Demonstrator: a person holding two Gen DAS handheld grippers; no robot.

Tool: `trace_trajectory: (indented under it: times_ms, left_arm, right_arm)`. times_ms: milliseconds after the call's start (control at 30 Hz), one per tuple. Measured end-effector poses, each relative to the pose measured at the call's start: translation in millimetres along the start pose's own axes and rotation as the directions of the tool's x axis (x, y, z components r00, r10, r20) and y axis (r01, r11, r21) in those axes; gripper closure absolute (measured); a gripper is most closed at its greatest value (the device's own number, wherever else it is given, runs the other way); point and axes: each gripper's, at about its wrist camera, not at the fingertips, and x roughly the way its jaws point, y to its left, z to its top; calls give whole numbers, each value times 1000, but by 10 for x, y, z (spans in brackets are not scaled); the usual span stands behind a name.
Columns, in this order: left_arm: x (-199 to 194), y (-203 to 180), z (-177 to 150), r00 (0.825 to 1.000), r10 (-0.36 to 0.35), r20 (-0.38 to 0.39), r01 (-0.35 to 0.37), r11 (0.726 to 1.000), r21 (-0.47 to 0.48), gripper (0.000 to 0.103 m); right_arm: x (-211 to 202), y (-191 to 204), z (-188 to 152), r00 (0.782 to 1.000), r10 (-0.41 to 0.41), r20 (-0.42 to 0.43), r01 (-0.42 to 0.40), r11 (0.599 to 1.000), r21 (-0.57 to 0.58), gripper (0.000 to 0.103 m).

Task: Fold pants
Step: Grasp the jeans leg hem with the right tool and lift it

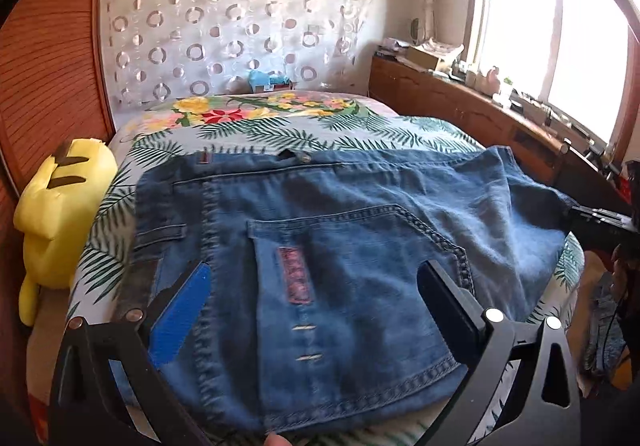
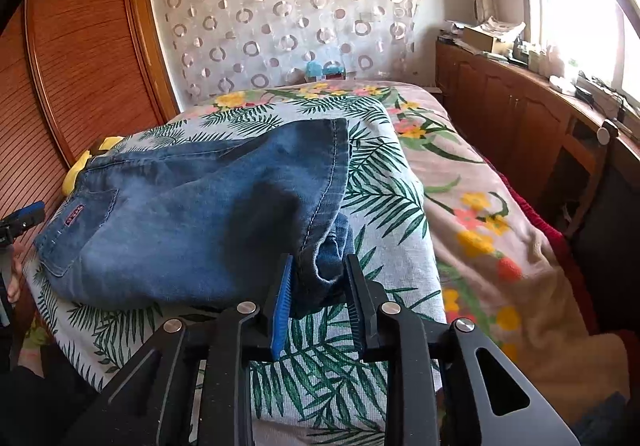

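right gripper [image 2: 318, 286] clamps jeans [image 2: 192, 222]; label [image 1: 295, 275] unreadable.

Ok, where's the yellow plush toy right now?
The yellow plush toy sits at the far left of the left wrist view, wedged between the bed edge and the wooden wardrobe, just left of the jeans waistband.

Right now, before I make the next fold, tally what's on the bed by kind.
Jeans: 1
Yellow plush toy: 1
Leaf-print cover: 1
Floral blanket: 1
Small blue item at the headboard, too small to identify: 1
Total: 5
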Motion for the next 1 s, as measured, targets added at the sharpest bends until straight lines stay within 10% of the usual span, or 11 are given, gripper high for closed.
trace_trajectory:
  times_ms: [500, 600, 1000]
  left_arm:
    - [150, -434, 46, 1000, 12, -7, -12, 999, 41, 1]
    - [140, -476, 37, 1000, 16, -8, -16, 999, 46, 1]
    - [79, -553, 19, 1000, 25, 0, -25, 998, 52, 1]
  right_arm:
    - [39, 21, 10, 1000, -17, -25, 17, 1000, -19, 78]
    - [54, 51, 24, 999, 0, -40, -1, 999, -44, 94]
    - [-338, 209, 291, 994, 43, 102, -35, 997, -75, 98]
